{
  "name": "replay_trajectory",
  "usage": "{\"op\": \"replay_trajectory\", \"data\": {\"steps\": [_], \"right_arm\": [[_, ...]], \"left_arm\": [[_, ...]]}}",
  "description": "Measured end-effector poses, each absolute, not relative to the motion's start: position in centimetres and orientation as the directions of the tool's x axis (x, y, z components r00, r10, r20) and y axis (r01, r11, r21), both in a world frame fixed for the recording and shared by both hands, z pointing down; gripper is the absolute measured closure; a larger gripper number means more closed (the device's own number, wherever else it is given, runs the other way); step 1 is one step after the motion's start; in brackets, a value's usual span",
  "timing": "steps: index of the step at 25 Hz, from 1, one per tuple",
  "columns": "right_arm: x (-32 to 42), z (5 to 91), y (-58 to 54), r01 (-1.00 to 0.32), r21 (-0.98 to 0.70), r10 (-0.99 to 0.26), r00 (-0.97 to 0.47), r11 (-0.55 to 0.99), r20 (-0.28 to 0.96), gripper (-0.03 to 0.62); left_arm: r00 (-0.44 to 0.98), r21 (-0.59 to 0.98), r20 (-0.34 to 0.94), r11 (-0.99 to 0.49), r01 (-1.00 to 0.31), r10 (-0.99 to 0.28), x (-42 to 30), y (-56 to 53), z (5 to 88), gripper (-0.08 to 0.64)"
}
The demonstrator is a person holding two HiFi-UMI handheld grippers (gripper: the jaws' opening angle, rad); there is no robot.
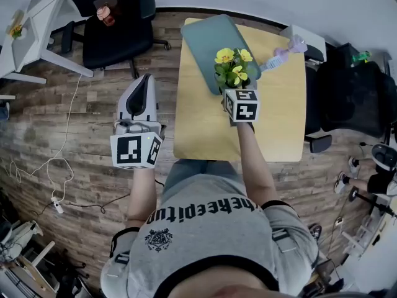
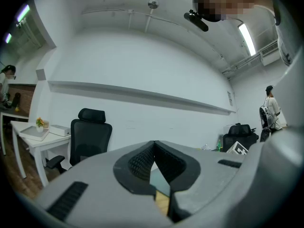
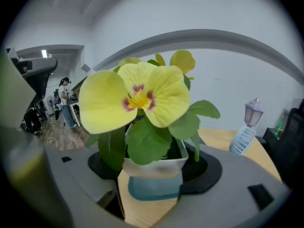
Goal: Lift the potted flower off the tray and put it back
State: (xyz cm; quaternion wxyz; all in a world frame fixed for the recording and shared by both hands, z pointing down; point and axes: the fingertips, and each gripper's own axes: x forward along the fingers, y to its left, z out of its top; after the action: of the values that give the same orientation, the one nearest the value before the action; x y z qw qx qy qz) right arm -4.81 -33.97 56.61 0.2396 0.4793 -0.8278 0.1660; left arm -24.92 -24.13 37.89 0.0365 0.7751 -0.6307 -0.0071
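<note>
The potted flower (image 1: 233, 67), yellow blooms and green leaves in a small white pot (image 3: 153, 161), sits between the jaws of my right gripper (image 1: 234, 90), which is shut on the pot. It hangs over the near edge of the blue-grey tray (image 1: 203, 42), and tray (image 3: 154, 188) and wood show under the pot in the right gripper view. My left gripper (image 1: 146, 81) is off the table's left side, over the floor. Its jaws are shut with nothing between them (image 2: 153, 148).
The wooden table (image 1: 279, 117) also holds a lavender lantern-shaped object (image 1: 285, 53) at the far right (image 3: 248, 126). Black office chairs stand at the back left (image 1: 118, 30) and right (image 1: 353, 98). A white desk (image 1: 31, 39) and floor cables (image 1: 62, 166) lie to the left.
</note>
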Motion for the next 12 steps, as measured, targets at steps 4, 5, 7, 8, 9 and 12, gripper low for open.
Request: {"op": "replay_trajectory", "data": {"steps": [4,5,7,8,9,12], "right_arm": [[-5.1,58.3,-34.8,-0.872,-0.048,-0.697,-0.421,0.487,0.581,0.253],[-5.1,58.7,-35.0,-0.872,-0.048,-0.692,-0.42,0.488,0.587,0.253],[-5.3,59.6,-35.3,-0.87,-0.049,-0.681,-0.417,0.49,0.602,0.253],[-5.3,60.0,-35.4,-0.87,-0.051,-0.676,-0.416,0.49,0.609,0.253],[-5.3,60.5,-35.6,-0.871,-0.054,-0.67,-0.414,0.489,0.616,0.253],[-5.2,61.8,-36.2,-0.874,-0.06,-0.657,-0.407,0.483,0.635,0.253]], "left_arm": [[0.193,0.068,0.056,-0.189,-0.98,-0.98,-25.5,-24.7,38.8,0.557],[0.19,0.068,0.061,-0.186,-0.98,-0.98,-25.7,-24.8,39.0,0.557],[0.185,0.068,0.07,-0.18,-0.981,-0.98,-25.9,-25.0,39.4,0.557],[0.182,0.068,0.074,-0.177,-0.982,-0.98,-26.1,-25.1,39.6,0.557],[0.179,0.068,0.078,-0.174,-0.982,-0.981,-26.2,-25.2,39.8,0.557],[0.168,0.069,0.09,-0.162,-0.984,-0.982,-26.7,-25.5,40.3,0.557]]}}
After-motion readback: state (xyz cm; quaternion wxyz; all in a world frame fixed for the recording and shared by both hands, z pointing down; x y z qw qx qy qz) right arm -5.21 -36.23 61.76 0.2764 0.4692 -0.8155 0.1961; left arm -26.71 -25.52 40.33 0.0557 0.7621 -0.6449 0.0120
